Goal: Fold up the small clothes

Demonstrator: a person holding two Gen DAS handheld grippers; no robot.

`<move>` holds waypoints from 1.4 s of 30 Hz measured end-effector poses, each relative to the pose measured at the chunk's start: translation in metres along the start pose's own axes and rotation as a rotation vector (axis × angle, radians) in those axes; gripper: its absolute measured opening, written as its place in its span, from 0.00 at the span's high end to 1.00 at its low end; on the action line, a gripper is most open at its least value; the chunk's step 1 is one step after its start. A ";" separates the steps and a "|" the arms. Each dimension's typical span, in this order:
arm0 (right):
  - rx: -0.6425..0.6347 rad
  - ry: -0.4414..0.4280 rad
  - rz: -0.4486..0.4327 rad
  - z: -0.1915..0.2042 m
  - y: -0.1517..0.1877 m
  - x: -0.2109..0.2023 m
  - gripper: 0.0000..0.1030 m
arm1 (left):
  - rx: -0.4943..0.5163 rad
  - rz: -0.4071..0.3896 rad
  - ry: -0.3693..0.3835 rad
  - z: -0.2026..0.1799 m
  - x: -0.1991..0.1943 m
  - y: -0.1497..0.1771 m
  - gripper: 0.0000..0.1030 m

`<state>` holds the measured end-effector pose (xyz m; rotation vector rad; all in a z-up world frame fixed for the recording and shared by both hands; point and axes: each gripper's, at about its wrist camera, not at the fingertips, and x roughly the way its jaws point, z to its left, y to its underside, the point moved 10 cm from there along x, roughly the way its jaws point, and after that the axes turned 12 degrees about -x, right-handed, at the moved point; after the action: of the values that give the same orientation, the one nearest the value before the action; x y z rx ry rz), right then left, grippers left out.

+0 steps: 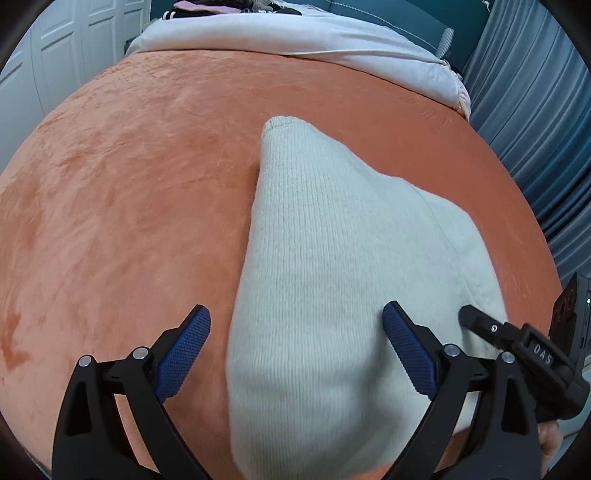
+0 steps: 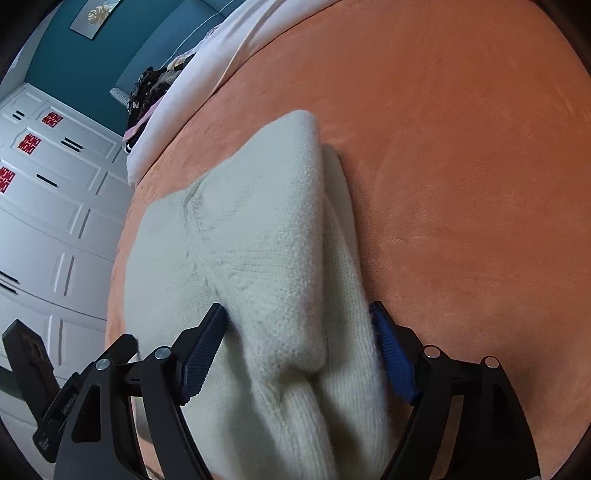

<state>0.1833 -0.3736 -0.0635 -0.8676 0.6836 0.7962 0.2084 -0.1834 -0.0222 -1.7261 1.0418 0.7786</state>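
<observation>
A cream knitted sweater (image 1: 325, 266) lies partly folded on the orange bed cover (image 1: 129, 192), with one sleeve laid up across it. My left gripper (image 1: 297, 325) is open over the sweater's near left edge, one blue pad on the cover and one on the knit. In the right wrist view the sweater (image 2: 258, 240) lies bunched between the open blue pads of my right gripper (image 2: 299, 321), which straddles a thick fold without pinching it. The right gripper's black body shows at the right edge of the left wrist view (image 1: 524, 347).
A white duvet (image 1: 295, 33) with a pile of dark and pink clothes (image 2: 151, 92) lies at the bed's far end. White wardrobe doors (image 2: 48, 206) stand to one side, blue curtains (image 1: 546, 129) to the other. The orange cover (image 2: 461, 184) stretches wide around the sweater.
</observation>
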 end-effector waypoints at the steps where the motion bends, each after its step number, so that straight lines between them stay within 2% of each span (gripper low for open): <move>1: 0.006 -0.012 0.007 0.001 -0.002 0.004 0.21 | -0.007 0.005 0.005 0.000 0.004 -0.002 0.09; 4: -0.003 -0.035 0.004 0.002 -0.005 0.010 0.17 | -0.029 0.021 0.025 -0.003 0.015 -0.008 0.04; 9: -0.017 -0.069 -0.008 0.003 -0.009 0.016 0.16 | -0.078 0.097 0.089 -0.008 0.038 -0.008 0.04; 13: -0.022 -0.073 -0.010 0.002 -0.014 0.019 0.16 | -0.109 0.127 0.116 -0.008 0.047 -0.008 0.04; 15: -0.034 -0.060 -0.005 0.006 -0.016 0.019 0.29 | -0.111 0.144 0.125 -0.009 0.046 -0.008 0.07; 16: -0.033 -0.058 -0.001 0.008 -0.016 0.018 0.41 | -0.113 0.147 0.130 -0.009 0.044 -0.008 0.10; 17: -0.023 -0.060 -0.005 0.008 -0.017 0.014 0.55 | -0.124 0.140 0.143 -0.008 0.038 -0.009 0.19; 18: -0.012 -0.066 -0.017 0.011 -0.019 0.008 0.59 | -0.133 0.135 0.163 -0.007 0.032 -0.011 0.28; 19: -0.010 -0.065 -0.029 0.015 -0.021 0.000 0.63 | -0.142 0.136 0.186 -0.006 0.025 -0.011 0.33; 21: -0.021 -0.078 -0.060 0.031 -0.022 -0.021 0.66 | -0.178 0.149 0.247 -0.002 0.007 -0.011 0.48; 24: -0.069 -0.076 -0.079 0.059 -0.007 -0.056 0.67 | -0.211 0.174 0.291 0.011 -0.024 0.003 0.58; 26: -0.090 -0.080 -0.067 0.074 0.019 -0.079 0.67 | -0.217 0.203 0.300 0.025 -0.046 0.025 0.58; 30: -0.084 -0.099 -0.007 0.089 0.091 -0.115 0.67 | -0.194 0.255 0.302 0.059 -0.086 0.087 0.60; 34: -0.118 -0.085 0.004 0.107 0.147 -0.137 0.67 | -0.197 0.246 0.304 0.087 -0.119 0.125 0.61; 36: -0.144 -0.088 -0.011 0.124 0.158 -0.149 0.67 | -0.201 0.219 0.310 0.096 -0.132 0.128 0.63; 38: -0.160 -0.100 -0.034 0.140 0.157 -0.157 0.67 | -0.218 0.190 0.332 0.102 -0.142 0.118 0.65; 42: -0.215 -0.148 -0.118 0.179 0.126 -0.176 0.67 | -0.213 0.080 0.378 0.099 -0.171 0.077 0.68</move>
<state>0.0209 -0.2253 0.1111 -1.0223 0.4176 0.8282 0.0599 -0.0545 0.0569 -2.0778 1.3255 0.6443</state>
